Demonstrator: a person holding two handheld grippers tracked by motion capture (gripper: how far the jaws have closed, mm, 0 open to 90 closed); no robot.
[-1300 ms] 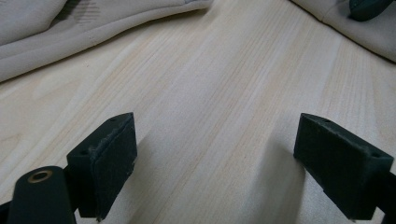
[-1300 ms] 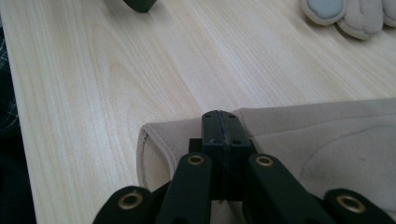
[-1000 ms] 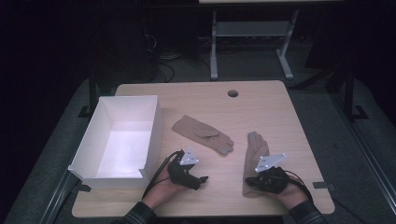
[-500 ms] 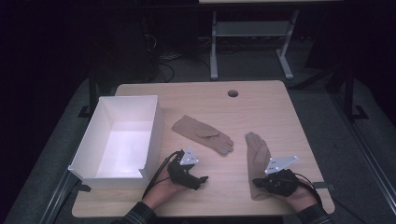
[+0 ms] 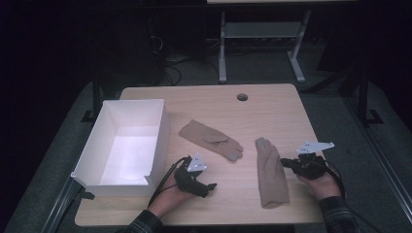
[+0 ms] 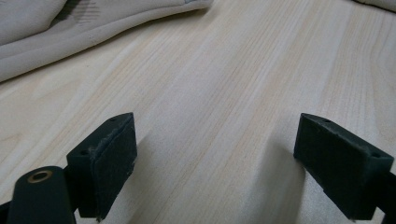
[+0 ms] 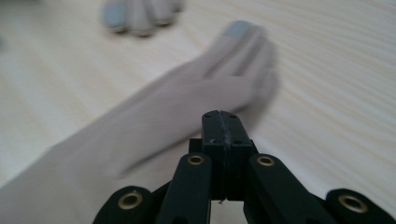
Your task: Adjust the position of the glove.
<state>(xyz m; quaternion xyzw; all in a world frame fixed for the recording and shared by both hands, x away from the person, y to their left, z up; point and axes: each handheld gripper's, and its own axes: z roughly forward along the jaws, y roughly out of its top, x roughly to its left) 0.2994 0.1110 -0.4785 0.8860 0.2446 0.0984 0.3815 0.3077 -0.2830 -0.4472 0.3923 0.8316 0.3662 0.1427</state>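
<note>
- Since the earlier frame, right gripper (image 5: 291, 163) has slid off the near tan fabric glove (image 5: 271, 172) to its right edge, jaws clenched on nothing;
- left gripper (image 5: 206, 187) rests released on the pale wooden table (image 5: 272, 102);
- soft, light glove; likely pinch its cuff.

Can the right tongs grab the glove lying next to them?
Probably yes. The right tongs sit right beside the glove on the table, and nothing lies between them. But their jaws are pressed shut, so they would have to open first.
</note>
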